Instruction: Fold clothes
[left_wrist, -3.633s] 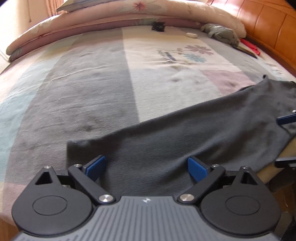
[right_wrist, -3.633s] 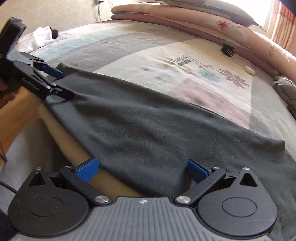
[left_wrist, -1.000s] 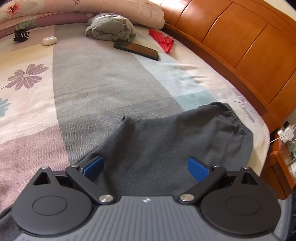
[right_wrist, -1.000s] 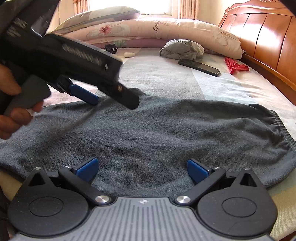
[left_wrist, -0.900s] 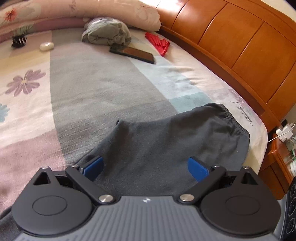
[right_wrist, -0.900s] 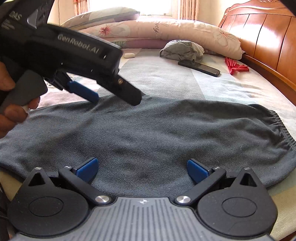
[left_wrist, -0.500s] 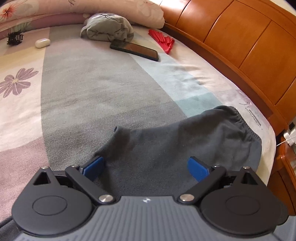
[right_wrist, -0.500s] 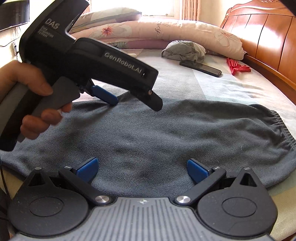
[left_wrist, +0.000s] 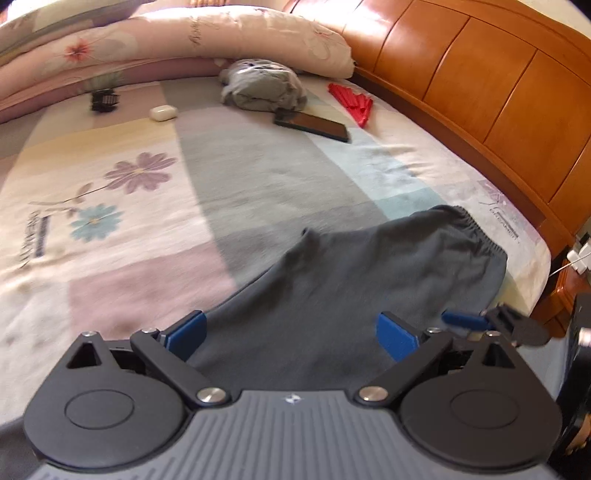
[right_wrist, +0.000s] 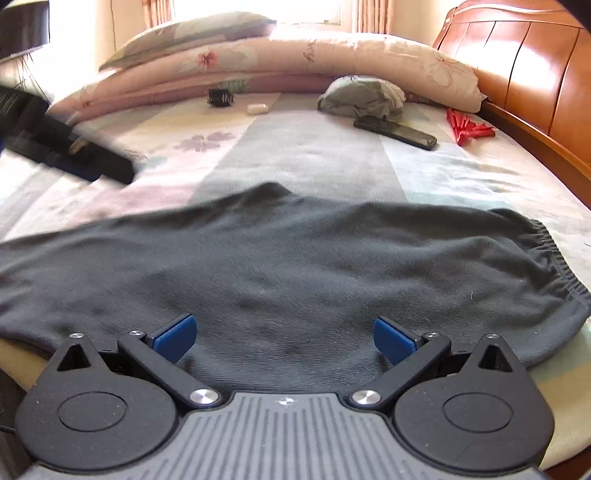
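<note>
The left claw (left_wrist: 290, 334) hovers with its blue pads spread wide and nothing between them, low over the near edge of the dark grey knit trousers (left_wrist: 354, 295). The right claw (right_wrist: 282, 338) is just as wide and just as empty, over the same cloth nearer the elastic waistband (right_wrist: 554, 254).

The trousers lie flat along the near edge of the patchwork bed cover (left_wrist: 258, 177), waistband towards the orange wooden headboard (left_wrist: 480, 85), the leg end running away from it.

My judgement is that the step in hand is picking a hold for a fold. To do it well, each claw should come down on an edge of the trousers and take both layers, one beside the waistband and one further from the headboard. The cloth should be lifted level and laid over without dragging. A small peak of cloth (right_wrist: 271, 190) stands up on the far edge and would want smoothing first.

The leg end runs out of both views, so whether the cuffs are aligned cannot be told. The left wrist view is blurred. In the right wrist view the left claw is a dark smear well away from the headboard. Near the headboard lie a black phone (left_wrist: 312, 125), a folded red fan (left_wrist: 351, 101) and a bundled grey-green cloth (left_wrist: 264, 86).
</note>
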